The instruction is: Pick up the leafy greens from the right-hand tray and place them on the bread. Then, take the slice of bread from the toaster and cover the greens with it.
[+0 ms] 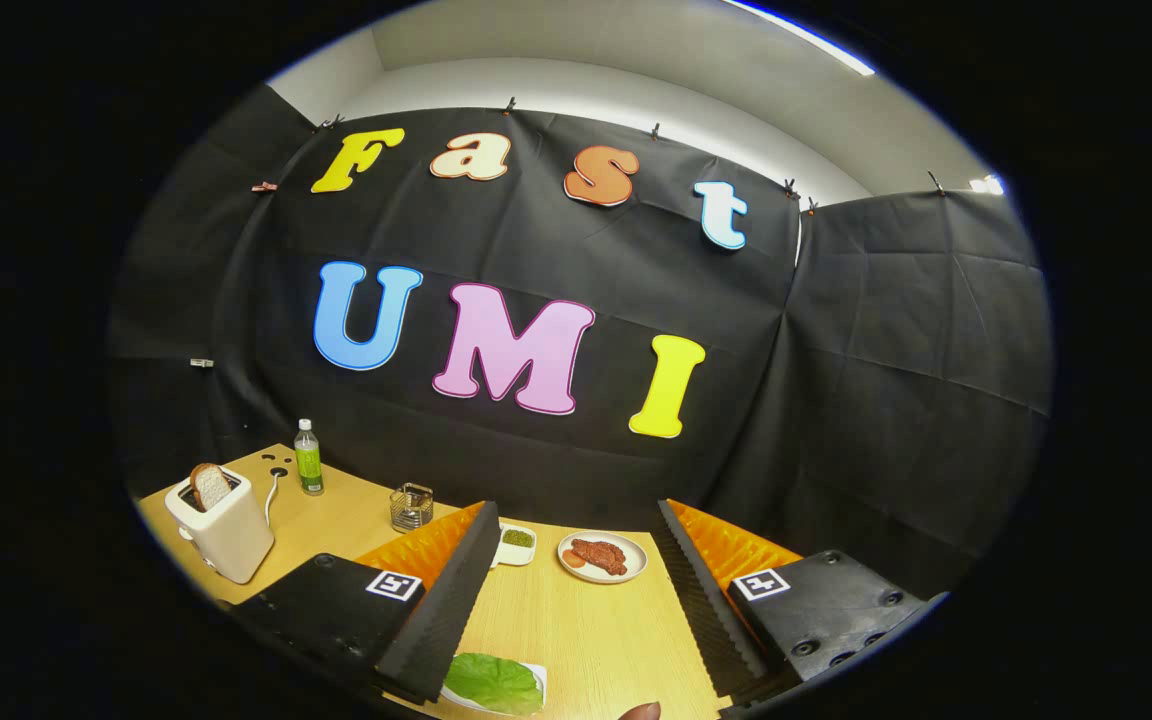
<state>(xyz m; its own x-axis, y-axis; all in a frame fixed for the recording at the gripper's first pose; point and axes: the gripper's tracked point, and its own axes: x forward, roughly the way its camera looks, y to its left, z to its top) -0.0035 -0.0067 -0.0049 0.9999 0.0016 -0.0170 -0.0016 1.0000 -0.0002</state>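
Claw (576, 610) fingers stand wide apart and grip nothing, with bare wood of the surface (586, 630) lying open between them. By that showing the task looks barely begun.

Nearest of all, just inside the left finger and close to the near edge of the surface, the leafy greens (494, 682) lie on a shallow white tray (539, 676); they are flat, untouched by either finger, and not yet lifted. A small rounded brown tip (640, 711) pokes in at the near edge; what it is cannot be told.

Farther on, beyond the fingertips and toward the far edge, sits a white plate (603, 557) carrying a reddish-brown piece of food, which looks more like meat than bread, though it is too small to be sure. No greens rest on it. Just to its left is a small white dish (516, 545) with something dark green in it.

Off toward the far left of the surface, past the left finger, stands a clear glass holder (411, 507), and nearer the left edge a cream toaster (221, 525) with the slice of bread (210, 486) standing upright in its slot, so the covering step is also undone. A green-labelled bottle (308, 458) stands behind the toaster at the far left corner.

Judged from this, both halves remain: greens first, then the toaster slice over them.
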